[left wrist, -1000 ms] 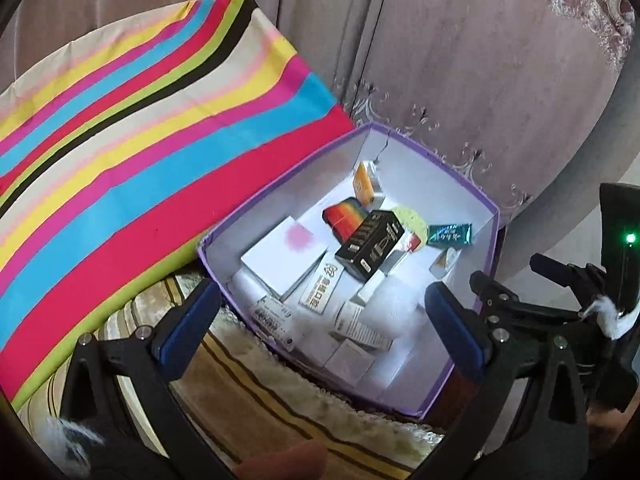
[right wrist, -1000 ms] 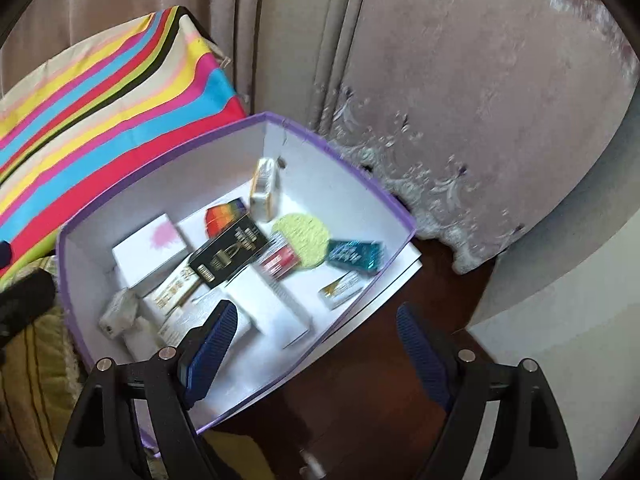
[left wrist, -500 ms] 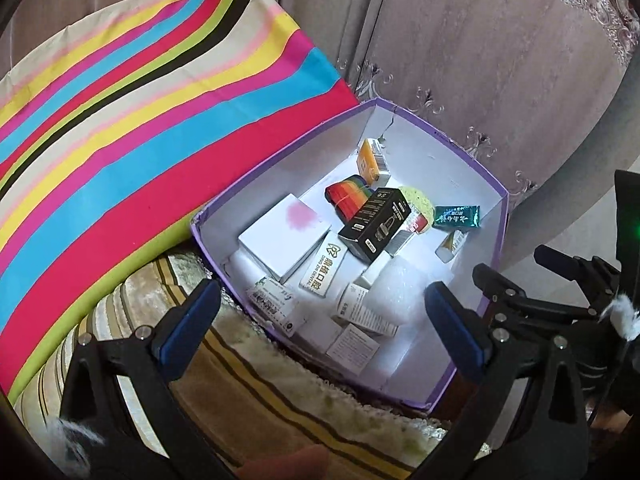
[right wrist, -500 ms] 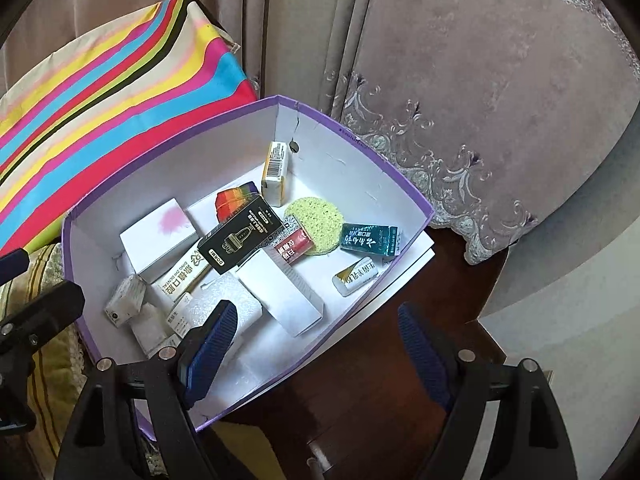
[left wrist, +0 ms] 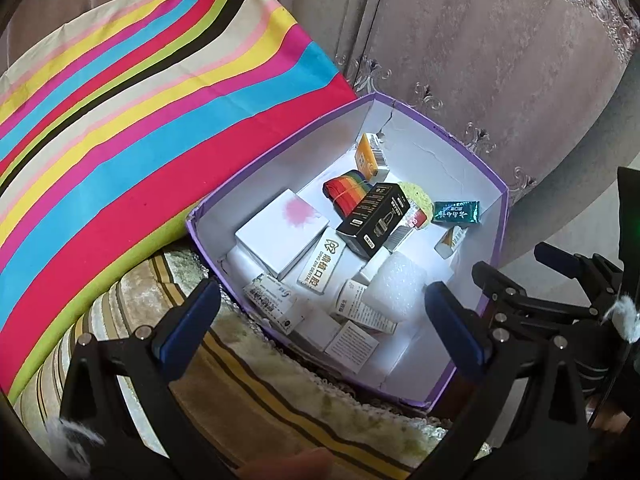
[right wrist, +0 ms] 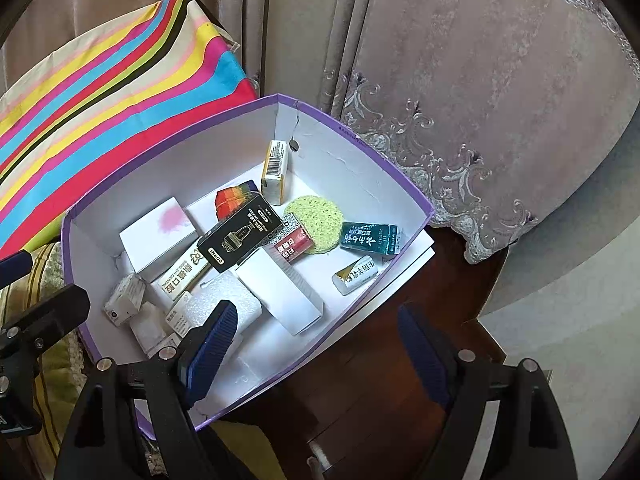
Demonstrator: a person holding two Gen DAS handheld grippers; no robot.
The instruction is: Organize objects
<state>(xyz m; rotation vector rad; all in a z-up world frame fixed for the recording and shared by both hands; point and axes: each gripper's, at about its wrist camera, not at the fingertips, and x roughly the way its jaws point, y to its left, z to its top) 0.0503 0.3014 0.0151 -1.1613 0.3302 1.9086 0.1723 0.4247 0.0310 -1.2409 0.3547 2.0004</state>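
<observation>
Hovering both grippers, left gripper (left wrist: 320,320) and right gripper (right wrist: 316,344), spread wide and empty above the purple-rimmed white cardboard box (right wrist: 400,184); we should descend squarely on the black rectangular carton (right wrist: 240,236) lying atop the pile; avoid nudging neighbours.

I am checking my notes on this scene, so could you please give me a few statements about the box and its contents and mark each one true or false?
1. The purple-edged box holds many small packages. True.
2. The black carton lies on the floor outside the box. False: it lies inside, on top of other packages.
3. The green round sponge lies inside the box. True.
4. The right gripper grips the teal packet. False: its jaws are open and empty.
5. The left gripper is open. True.
</observation>
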